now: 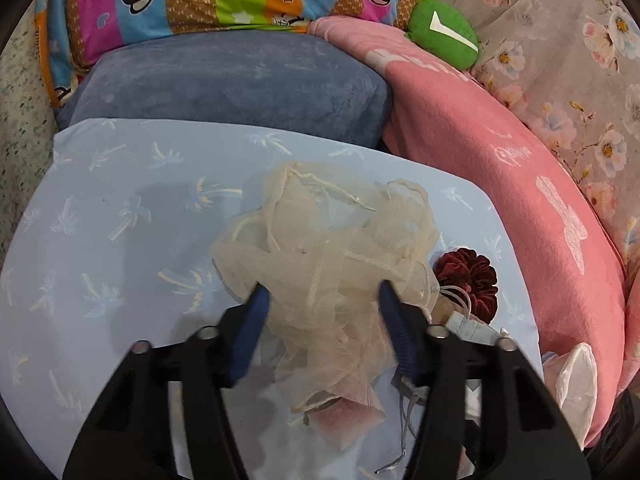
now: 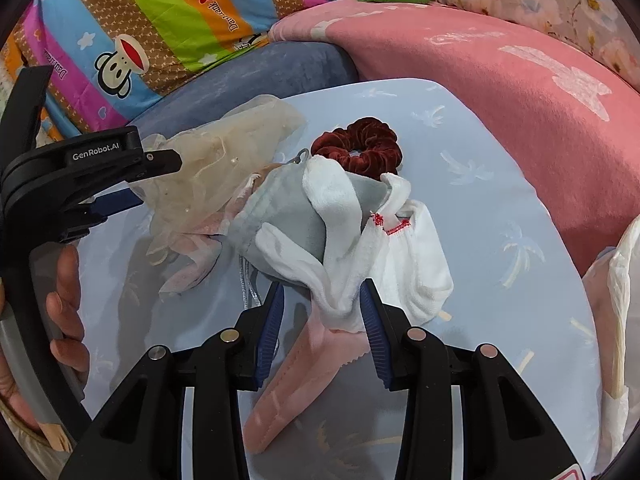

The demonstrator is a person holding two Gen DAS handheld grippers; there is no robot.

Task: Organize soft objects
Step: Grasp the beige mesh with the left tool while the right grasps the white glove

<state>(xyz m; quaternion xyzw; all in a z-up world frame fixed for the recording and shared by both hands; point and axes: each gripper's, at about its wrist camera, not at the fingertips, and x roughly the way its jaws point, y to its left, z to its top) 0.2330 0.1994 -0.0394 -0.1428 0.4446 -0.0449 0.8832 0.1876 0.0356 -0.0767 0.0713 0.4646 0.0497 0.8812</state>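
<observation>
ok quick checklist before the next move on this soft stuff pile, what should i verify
1. Left gripper around the sheer cream mesh bag: ok, mesh lies between the fingers.
2. Left pads pressing the mesh: cannot tell.
3. Right gripper at the white sock: ok, fabric sits between the fingers.
4. Sock free of the grey pouch: not ok, it drapes over it.
5. Dark red scrunchie outside both grippers: ok.
6. Mesh clear of the pink item beneath: not ok, they overlap.

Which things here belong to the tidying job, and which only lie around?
Job: mesh bags, scrunchie, white sock, grey pouch, pink pouch, left gripper, right gripper.

Lying about: blue pillow, grey cushion, pink blanket, green toy, striped quilt.
</observation>
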